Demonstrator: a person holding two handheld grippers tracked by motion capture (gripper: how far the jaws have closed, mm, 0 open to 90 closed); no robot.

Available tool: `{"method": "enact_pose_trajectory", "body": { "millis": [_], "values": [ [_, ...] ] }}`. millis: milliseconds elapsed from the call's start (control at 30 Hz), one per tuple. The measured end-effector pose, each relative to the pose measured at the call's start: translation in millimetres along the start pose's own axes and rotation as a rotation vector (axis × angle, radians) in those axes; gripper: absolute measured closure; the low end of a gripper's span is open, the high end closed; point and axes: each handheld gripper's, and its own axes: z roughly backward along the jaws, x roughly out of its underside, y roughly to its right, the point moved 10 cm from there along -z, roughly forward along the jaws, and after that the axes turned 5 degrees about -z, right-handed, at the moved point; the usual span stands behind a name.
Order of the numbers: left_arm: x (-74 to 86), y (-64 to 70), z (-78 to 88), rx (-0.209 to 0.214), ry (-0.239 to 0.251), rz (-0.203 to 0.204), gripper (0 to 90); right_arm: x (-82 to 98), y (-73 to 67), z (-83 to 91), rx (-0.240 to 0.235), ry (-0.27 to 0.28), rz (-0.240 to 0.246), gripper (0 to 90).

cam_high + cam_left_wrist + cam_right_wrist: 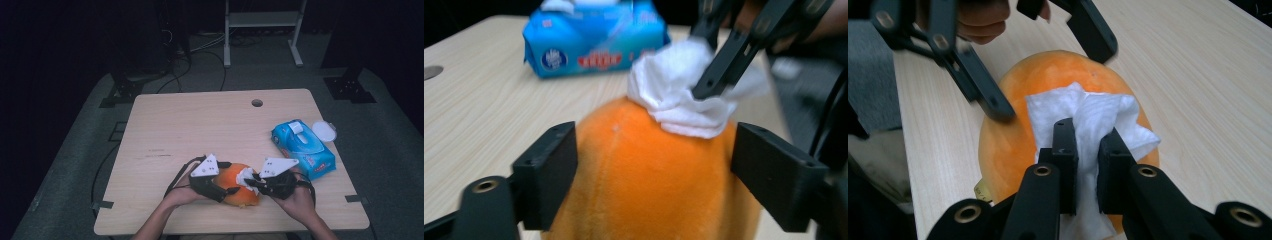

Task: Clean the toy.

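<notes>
An orange plush fruit (235,192) (649,175) (1013,135) lies near the table's front edge. My left gripper (225,180) (654,170) straddles it from the left, a black pad resting against each side of the plush. In the right gripper view the left gripper (1053,80) reaches in from the top left. My right gripper (250,184) (1087,140) is shut on a crumpled white tissue (245,175) (674,95) (1093,115) and holds it against the top of the fruit. From the left gripper view the right gripper (704,90) comes in from the upper right.
A blue pack of tissues (303,148) (594,40) lies to the right of the fruit, with a round white lid (324,131) beside it. The wooden table (200,130) has a cable hole (257,103) near its far edge. Dark floor and a stand lie beyond.
</notes>
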Motion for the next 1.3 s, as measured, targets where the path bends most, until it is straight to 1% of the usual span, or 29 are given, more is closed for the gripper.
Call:
{"method": "enact_pose_trajectory", "body": {
  "millis": [33, 67, 133, 167, 200, 267, 300, 333, 367, 433, 467, 500, 533, 567, 600, 633, 733, 800, 833, 867, 933, 1000, 1033, 1067, 1100, 1167, 1300],
  "values": [
    [2.2, -1.0, 0.2, -0.005, -0.008, 0.002, 22.5, 0.4, -0.2, -0.2, 0.007, -0.013, 0.015, 80.4],
    [3.9, -2.9, 1.2, -0.004, -0.009, 0.022, 24.2, 0.9, 0.5, 0.1, 0.006, -0.015, 0.016, 80.4],
    [10.2, -9.3, 4.3, -0.018, -0.036, 0.047, 26.8, 4.3, 4.7, 1.1, 0.004, -0.018, -0.004, 80.5],
    [13.4, -12.0, 6.5, -0.016, -0.043, 0.076, 27.8, 7.0, 7.5, 1.3, 0.011, -0.023, -0.011, 80.4],
    [15.9, -14.6, 8.4, -0.015, -0.041, 0.103, 28.1, 10.0, 10.0, 1.8, 0.013, -0.026, -0.026, 80.5],
    [18.8, -18.3, 10.9, -0.017, -0.035, 0.132, 28.1, 14.6, 14.2, 2.7, 0.014, -0.028, -0.049, 80.4],
    [17.2, -17.7, 11.2, -0.013, -0.028, 0.128, 27.5, 16.0, 15.7, 2.6, 0.014, -0.025, -0.06, 80.4],
    [14.3, -16.5, 11.2, -0.014, -0.022, 0.11, 25.0, 15.6, 15.6, 2.4, 0.01, -0.022, -0.064, 80.3],
    [9.2, -15.0, 11.2, -0.01, 0.002, 0.088, 22.1, 14.4, 14.8, 1.9, 0.014, -0.022, -0.059, 80.4],
    [-1.6, -8.0, 10.1, 0.018, 0.056, 0.068, 19.5, 11.5, 13.2, 1.2, 0.024, -0.016, -0.047, 80.3],
    [-2.3, -5.4, 8.0, 0.021, 0.041, 0.051, 19.2, 8.4, 11.0, 0.8, 0.011, -0.003, -0.046, 80.4],
    [0.3, -5.3, 5.8, 0.002, 0.008, 0.031, 19.6, 6.7, 9.5, 0.4, 0.006, 0.0, -0.045, 80.4],
    [2.9, -6.1, 4.7, -0.006, -0.008, 0.027, 22.0, 6.1, 9.2, -0.1, 0.011, -0.004, -0.04, 80.3],
    [4.6, -6.9, 4.8, 0.001, -0.006, 0.055, 23.8, 6.4, 9.6, -0.6, 0.012, -0.004, -0.039, 80.3],
    [6.6, -9.2, 5.3, 0.0, -0.006, 0.073, 25.5, 7.8, 10.4, -0.7, 0.007, -0.005, -0.045, 80.3],
    [8.6, -11.4, 6.1, -0.007, -0.013, 0.08, 27.2, 9.0, 11.8, -0.5, 0.003, -0.003, -0.053, 80.3],
    [14.6, -22.1, 10.2, -0.025, -0.012, 0.151, 28.4, 16.4, 16.7, -0.2, 0.005, -0.017, -0.073, 80.3],
    [17.5, -26.8, 11.4, -0.034, -0.003, 0.194, 28.5, 20.7, 17.6, -0.7, 0.002, -0.025, -0.083, 80.3],
    [18.3, -27.8, 11.5, -0.036, -0.004, 0.205, 28.4, 20.6, 17.0, -0.9, 0.0, -0.021, -0.087, 80.3],
    [18.7, -29.4, 11.1, -0.047, -0.006, 0.207, 28.5, 19.3, 15.7, -0.8, -0.005, -0.016, -0.084, 80.4],
    [18.3, -30.6, 10.9, -0.059, -0.01, 0.215, 28.4, 13.8, 8.0, 0.0, -0.014, -0.01, -0.061, 80.4],
    [18.6, -31.2, 10.3, -0.063, -0.012, 0.223, 28.3, 7.8, -3.8, -0.3, -0.038, 0.001, -0.034, 80.4],
    [18.9, -30.6, 10.2, -0.061, -0.011, 0.223, 28.4, 6.3, -8.6, -1.7, -0.035, -0.005, -0.011, 80.3],
    [19.1, -30.1, 10.3, -0.058, -0.01, 0.222, 28.4, 5.8, -9.6, -3.1, -0.028, -0.009, 0.002, 80.4],
    [18.7, -29.1, 10.6, -0.051, -0.005, 0.226, 28.6, 5.8, -8.3, -4.0, -0.025, -0.01, 0.002, 80.4],
    [18.5, -26.9, 11.3, -0.033, -0.004, 0.219, 29.2, 5.9, -1.7, -4.5, -0.025, -0.001, -0.022, 80.5],
    [17.5, -18.4, 10.1, 0.02, -0.003, 0.199, 29.7, 10.3, 18.1, -5.2, 0.023, 0.004, -0.074, 80.5]
  ]
}}
